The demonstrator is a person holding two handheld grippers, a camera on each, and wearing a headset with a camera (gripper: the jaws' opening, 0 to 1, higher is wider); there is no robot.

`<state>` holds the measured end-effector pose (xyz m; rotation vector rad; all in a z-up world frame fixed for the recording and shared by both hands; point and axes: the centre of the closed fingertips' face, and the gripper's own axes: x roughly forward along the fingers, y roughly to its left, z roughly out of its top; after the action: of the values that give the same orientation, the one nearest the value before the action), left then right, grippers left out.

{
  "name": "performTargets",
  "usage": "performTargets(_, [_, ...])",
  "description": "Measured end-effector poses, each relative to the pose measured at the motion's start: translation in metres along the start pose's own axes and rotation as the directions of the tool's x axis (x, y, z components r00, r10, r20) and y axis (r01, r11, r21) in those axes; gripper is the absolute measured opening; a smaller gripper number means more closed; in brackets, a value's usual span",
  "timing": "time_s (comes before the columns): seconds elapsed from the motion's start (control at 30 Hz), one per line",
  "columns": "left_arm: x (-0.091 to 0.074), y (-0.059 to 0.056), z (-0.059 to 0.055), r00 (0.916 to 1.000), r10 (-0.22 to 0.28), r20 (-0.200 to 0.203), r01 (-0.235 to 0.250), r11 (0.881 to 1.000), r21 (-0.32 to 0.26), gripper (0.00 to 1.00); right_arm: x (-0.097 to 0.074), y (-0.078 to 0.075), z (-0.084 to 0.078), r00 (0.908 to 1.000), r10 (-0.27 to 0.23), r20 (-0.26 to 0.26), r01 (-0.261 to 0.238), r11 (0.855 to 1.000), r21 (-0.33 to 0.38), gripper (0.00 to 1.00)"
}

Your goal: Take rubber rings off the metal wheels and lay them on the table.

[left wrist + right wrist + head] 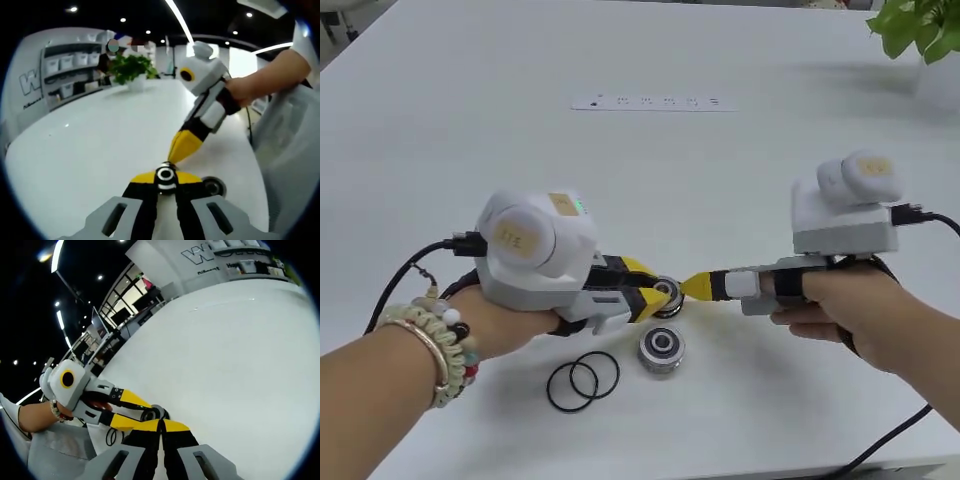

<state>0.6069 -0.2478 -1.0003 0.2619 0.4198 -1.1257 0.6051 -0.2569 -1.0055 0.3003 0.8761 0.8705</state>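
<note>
My left gripper [658,297] is shut on a small metal wheel [669,294], held just above the white table [740,180]. In the left gripper view the wheel [165,179] sits between the yellow-tipped jaws, a dark ring around its hub. My right gripper [688,287] comes in from the right, shut, with its yellow tips at the wheel's rim. The right gripper view shows its closed tips [160,424] against the wheel [151,413]. A second wheel [661,349] lies on the table below. Two black rubber rings [582,380] lie overlapping beside it.
A white power strip [652,102] lies flat at the far middle of the table. A green plant [920,25] stands at the far right corner. A black cable [890,440] trails off the near right edge.
</note>
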Motion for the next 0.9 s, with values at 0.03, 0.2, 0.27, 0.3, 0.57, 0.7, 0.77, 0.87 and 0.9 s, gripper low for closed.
performTargets(0.03, [0.0000, 0.0001, -0.0001, 1.0000, 0.001, 0.000, -0.001, 1.000, 0.003, 0.14, 0.0000, 0.0004, 0.0003, 1.0000, 0.002, 0.000, -0.002, 1.000, 0.008, 0.00])
performTargets(0.2, [-0.0001, 0.0008, -0.0005, 1.0000, 0.000, -0.002, 0.000, 1.000, 0.000, 0.14, 0.0005, 0.0016, 0.0016, 1.0000, 0.002, 0.000, -0.002, 1.000, 0.014, 0.00])
performTargets(0.27, [-0.0001, 0.0010, -0.0007, 1.0000, 0.000, -0.005, 0.000, 1.000, 0.006, 0.14, 0.0006, 0.0024, 0.0020, 1.0000, 0.003, -0.001, -0.003, 1.000, 0.016, 0.00])
performTargets(0.3, [0.0000, 0.0011, -0.0007, 1.0000, 0.000, -0.005, 0.000, 1.000, 0.009, 0.14, 0.0005, 0.0029, 0.0023, 1.0000, 0.004, -0.002, -0.004, 1.000, 0.017, 0.00])
performTargets(0.57, [-0.0002, 0.0016, -0.0012, 1.0000, 0.002, -0.009, -0.001, 1.000, 0.017, 0.14, 0.0008, 0.0049, 0.0033, 1.0000, 0.004, -0.003, -0.004, 1.000, 0.011, 0.00])
performTargets(0.7, [-0.0002, 0.0017, -0.0013, 1.0000, 0.002, -0.009, -0.002, 1.000, 0.020, 0.14, 0.0011, 0.0057, 0.0037, 1.0000, 0.004, -0.004, -0.004, 1.000, 0.005, 0.00])
performTargets(0.77, [-0.0002, 0.0017, -0.0013, 1.0000, 0.002, -0.009, -0.002, 1.000, 0.020, 0.14, 0.0012, 0.0061, 0.0040, 1.0000, 0.005, -0.004, -0.005, 1.000, 0.002, 0.00])
performTargets(0.87, [-0.0003, 0.0015, -0.0013, 1.0000, 0.001, -0.009, -0.001, 1.000, 0.022, 0.14, 0.0013, 0.0067, 0.0045, 1.0000, 0.008, -0.003, -0.008, 1.000, 0.004, 0.00])
performTargets(0.9, [-0.0003, 0.0015, -0.0012, 1.0000, 0.001, -0.008, -0.001, 1.000, 0.022, 0.14, 0.0014, 0.0069, 0.0047, 1.0000, 0.009, -0.003, -0.009, 1.000, 0.005, 0.00])
